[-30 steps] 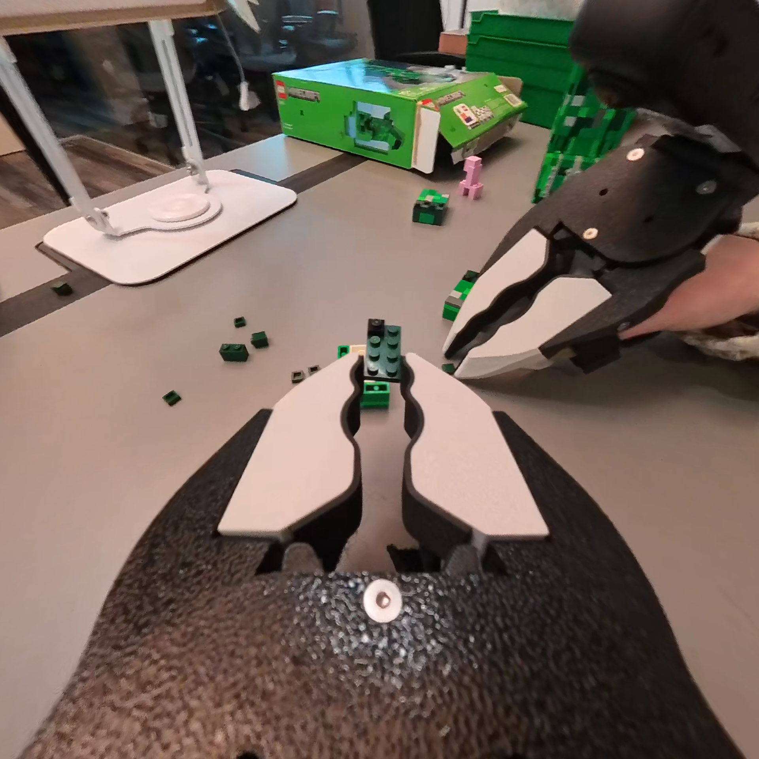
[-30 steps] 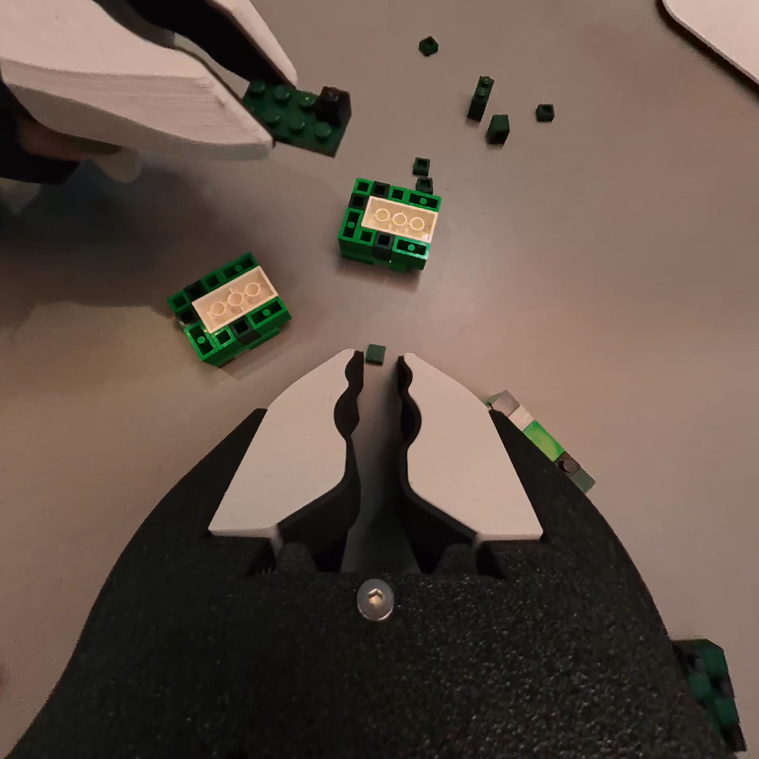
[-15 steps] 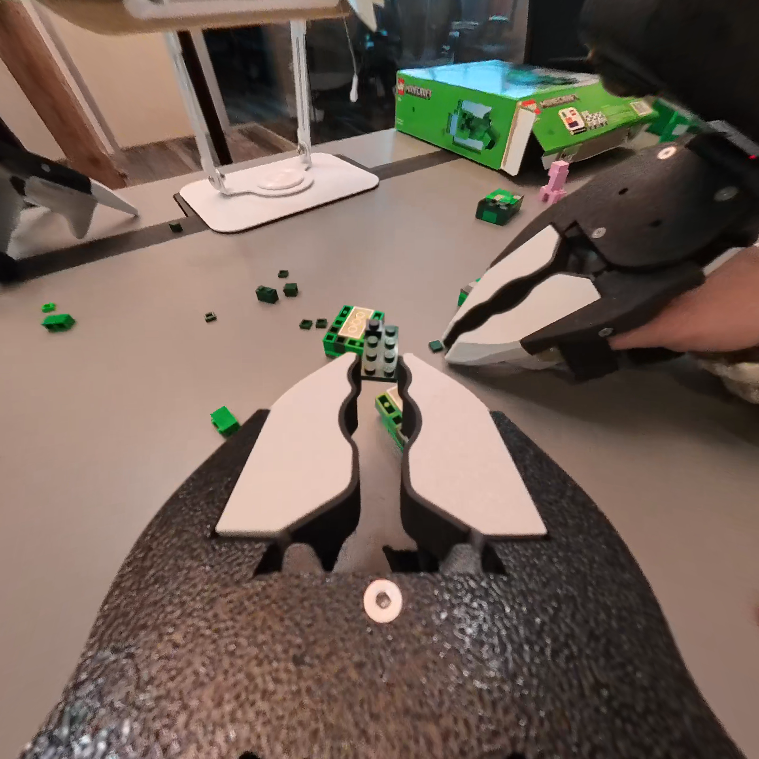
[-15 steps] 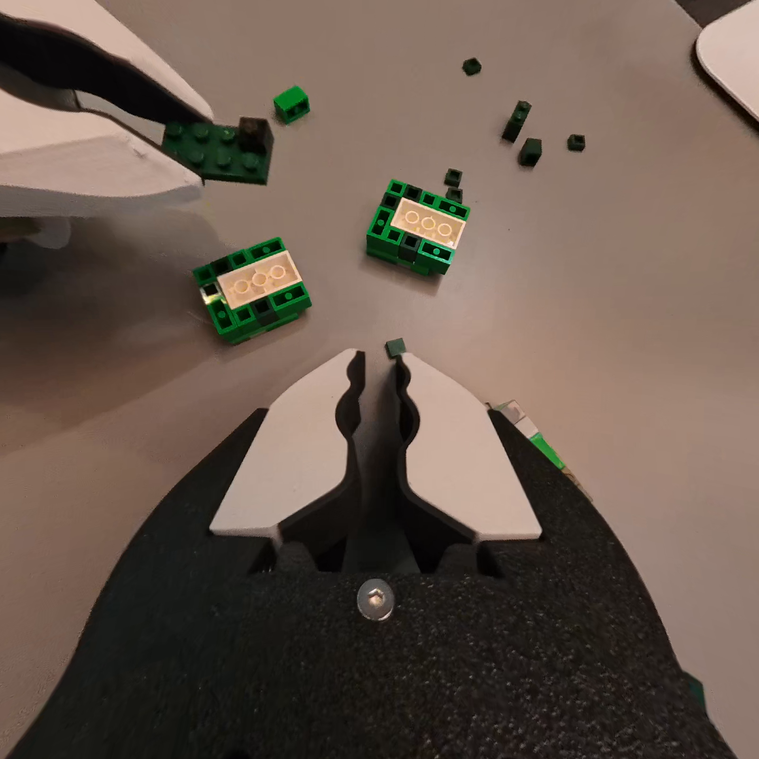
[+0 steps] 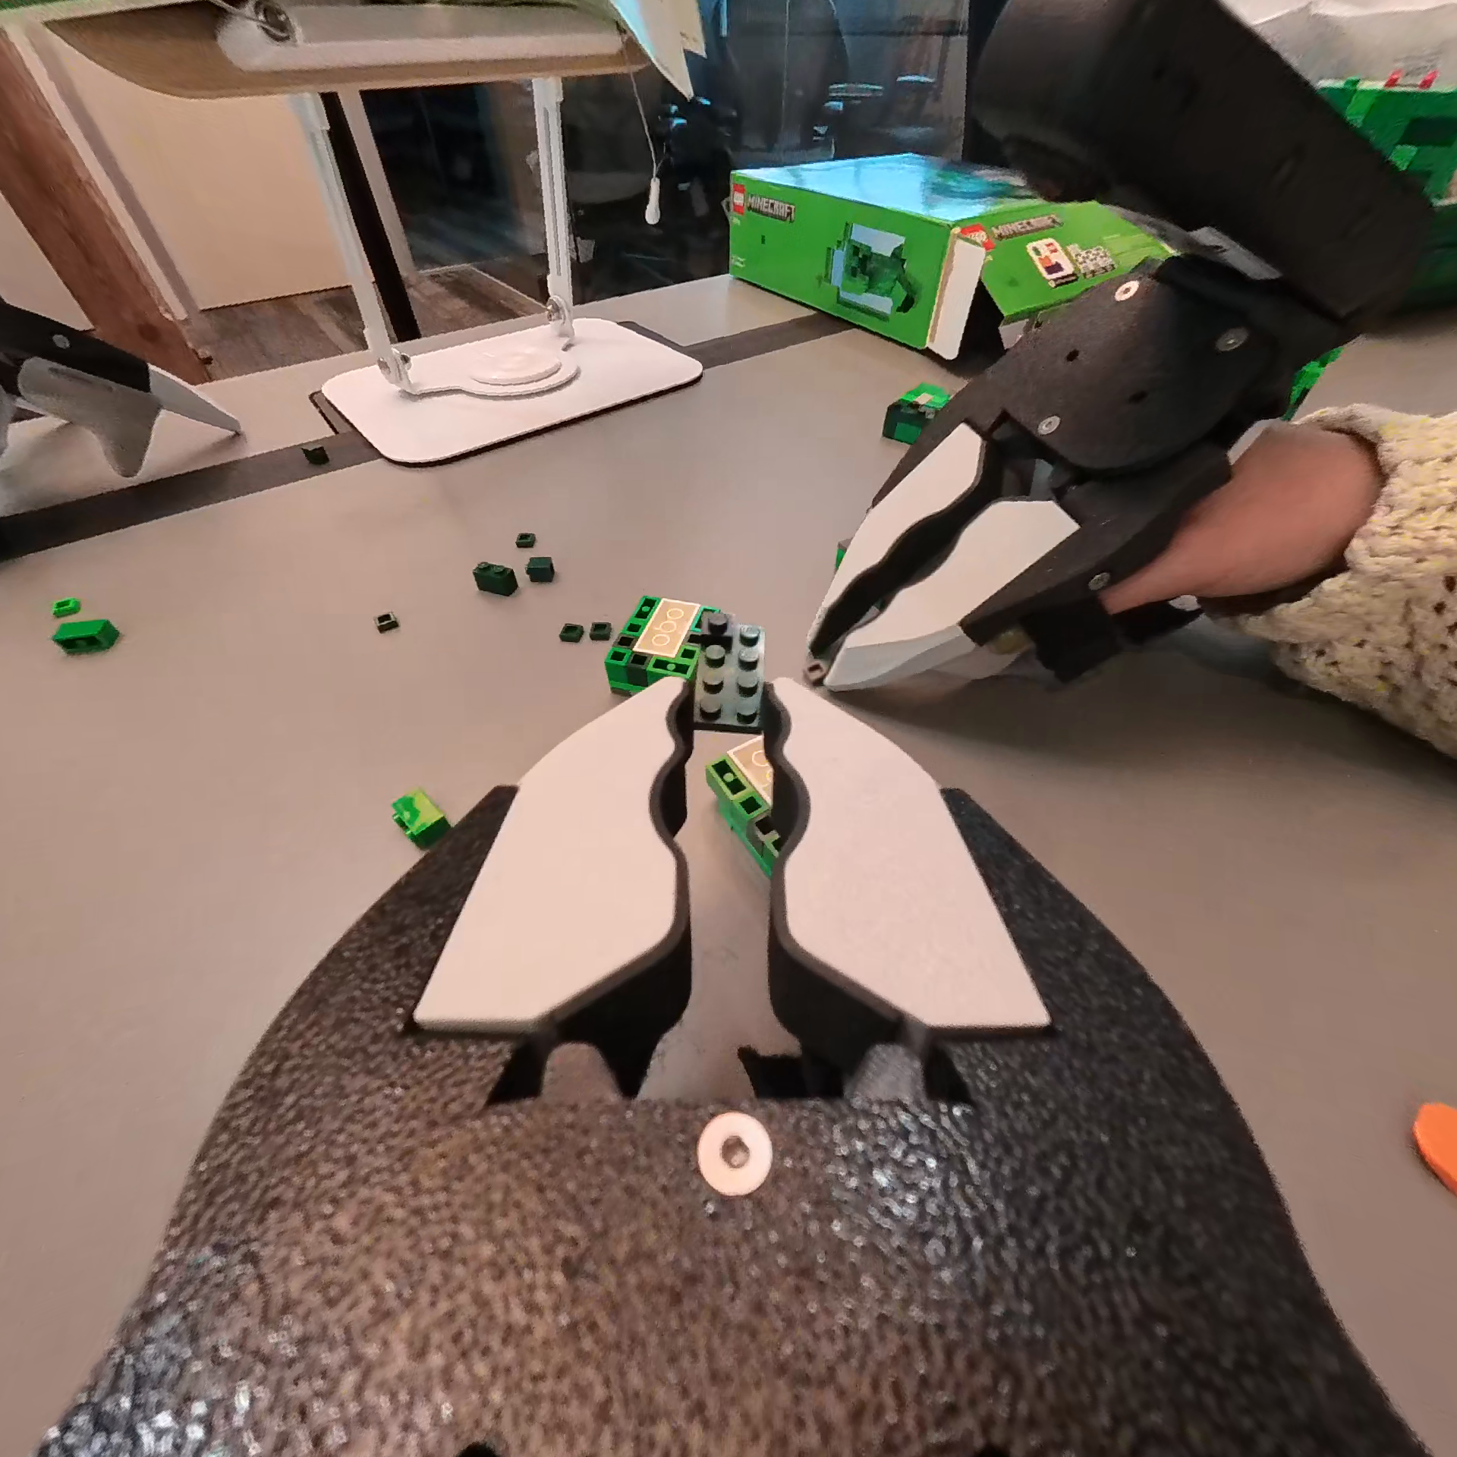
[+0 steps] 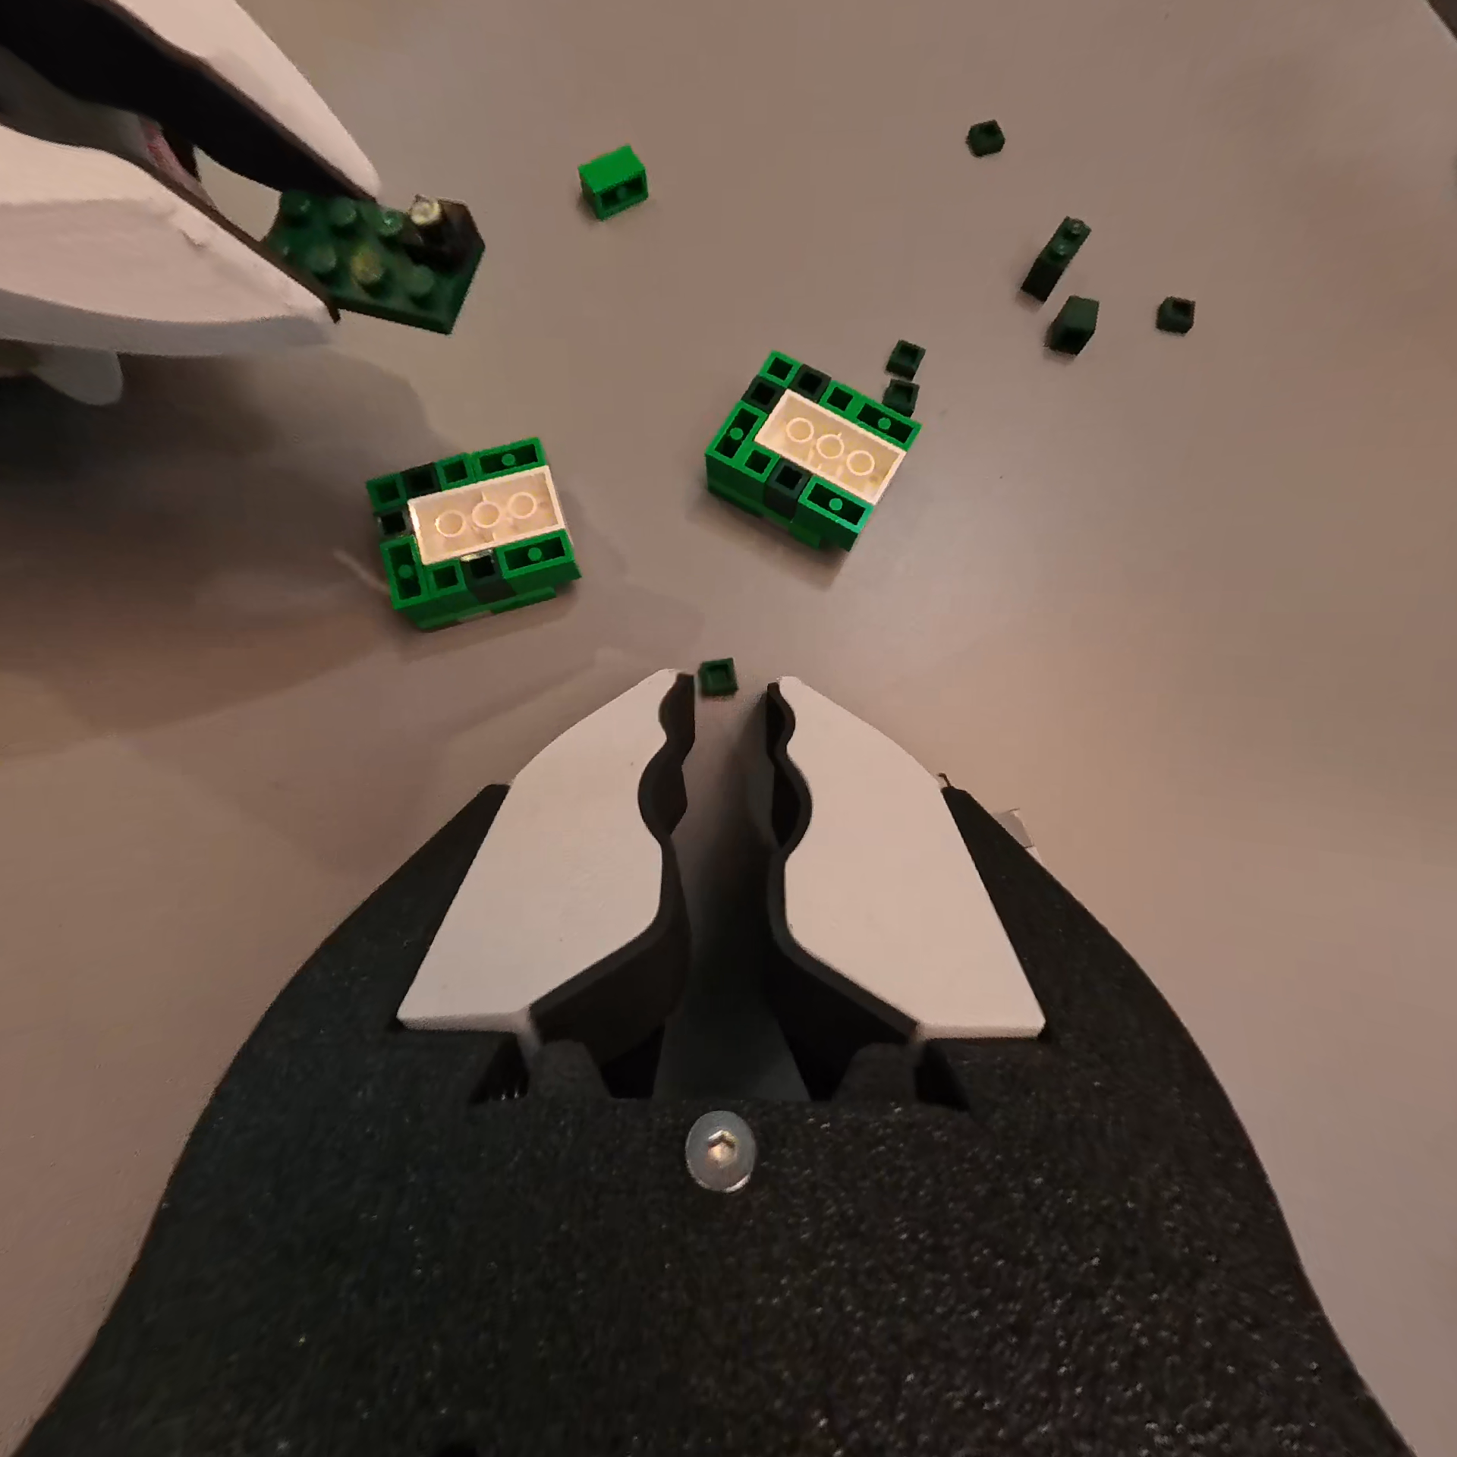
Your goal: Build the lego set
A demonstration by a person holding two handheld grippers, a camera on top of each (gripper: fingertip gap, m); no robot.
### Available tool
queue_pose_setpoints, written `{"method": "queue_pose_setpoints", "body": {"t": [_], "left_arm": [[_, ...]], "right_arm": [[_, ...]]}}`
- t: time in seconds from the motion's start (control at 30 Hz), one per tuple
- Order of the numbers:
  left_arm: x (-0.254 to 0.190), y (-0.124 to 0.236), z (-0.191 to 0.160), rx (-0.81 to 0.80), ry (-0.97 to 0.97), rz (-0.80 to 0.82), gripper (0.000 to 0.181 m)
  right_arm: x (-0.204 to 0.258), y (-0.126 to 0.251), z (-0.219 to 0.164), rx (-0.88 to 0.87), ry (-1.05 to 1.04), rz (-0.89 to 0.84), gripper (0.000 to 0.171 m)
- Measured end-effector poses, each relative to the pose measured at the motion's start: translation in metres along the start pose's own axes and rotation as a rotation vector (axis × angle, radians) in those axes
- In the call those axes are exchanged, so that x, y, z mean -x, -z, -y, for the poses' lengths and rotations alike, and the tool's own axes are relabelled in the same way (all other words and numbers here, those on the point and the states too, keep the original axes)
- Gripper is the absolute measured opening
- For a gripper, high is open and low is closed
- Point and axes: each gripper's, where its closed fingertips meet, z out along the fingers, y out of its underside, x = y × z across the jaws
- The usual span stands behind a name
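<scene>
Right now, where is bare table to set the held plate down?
Free: the table right of the right gripper, and the stretch left of the left gripper. Crowded: around both green blocks.

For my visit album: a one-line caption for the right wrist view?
Open right gripper nears a tiny dark green stud, two green-and-cream brick blocks beyond.

Soft, dim indoor light; broad shadows spread over the counter (image 6: pixel 1104 709), edges bend fisheye-style, and the corners smear slightly.
</scene>
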Motion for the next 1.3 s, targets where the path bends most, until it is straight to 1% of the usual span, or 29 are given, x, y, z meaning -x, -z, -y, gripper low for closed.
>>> {"method": "queue_pose_setpoints", "body": {"t": [0.17,0.3,0.37,0.43,0.53,0.6,0.67,0.77,0.83,0.93,1.0,1.07,1.2,1.23,1.3], "left_arm": [[0.0,0.0,0.0,0.001,0.015,-0.013,0.016],[-0.001,0.0,0.0,0.001,0.022,-0.024,0.016],[-0.001,0.0,0.0,0.004,0.023,-0.029,0.016],[-0.002,-0.001,-0.001,0.009,0.017,-0.035,0.016],[-0.007,-0.002,-0.003,0.027,-0.015,-0.048,0.016],[-0.008,-0.003,-0.004,0.038,-0.031,-0.046,0.016],[-0.008,-0.003,-0.004,0.037,-0.034,-0.048,0.016],[-0.008,-0.002,-0.003,0.029,-0.017,-0.054,0.015],[-0.007,-0.002,-0.003,0.025,-0.008,-0.058,0.015],[-0.008,-0.002,-0.003,0.026,-0.009,-0.061,0.016],[-0.008,-0.002,-0.003,0.03,-0.017,-0.062,0.016],[-0.01,-0.003,-0.004,0.037,-0.03,-0.062,0.016],[-0.015,-0.005,-0.008,0.065,-0.092,-0.064,0.016],[-0.017,-0.005,-0.009,0.072,-0.113,-0.068,0.016],[-0.018,-0.005,-0.011,0.079,-0.165,-0.059,0.016]], "right_arm": [[0.001,0.0,0.0,-0.005,0.01,0.005,0.015],[0.006,-0.001,0.002,-0.02,0.036,0.019,0.007],[0.006,-0.002,0.003,-0.019,0.045,0.018,0.006],[0.009,0.001,0.008,-0.047,0.085,0.01,0.0],[0.023,0.009,0.024,-0.123,0.147,0.039,0.0],[0.021,0.011,0.022,-0.088,0.18,0.003,0.0],[0.017,0.008,0.013,-0.036,0.176,-0.005,0.006],[0.02,0.003,0.007,-0.037,0.064,0.067,0.019],[0.019,0.001,0.008,-0.047,0.044,0.075,0.021],[0.019,-0.003,0.005,-0.013,0.062,0.074,0.017],[0.02,-0.004,0.005,0.002,0.071,0.067,0.011],[0.022,-0.004,0.004,0.021,0.076,0.06,0.009],[0.039,0.006,0.017,-0.042,0.162,0.071,0.008],[0.044,0.01,0.022,-0.069,0.193,0.069,0.002],[0.051,0.018,0.031,-0.109,0.244,0.058,0.0]]}}
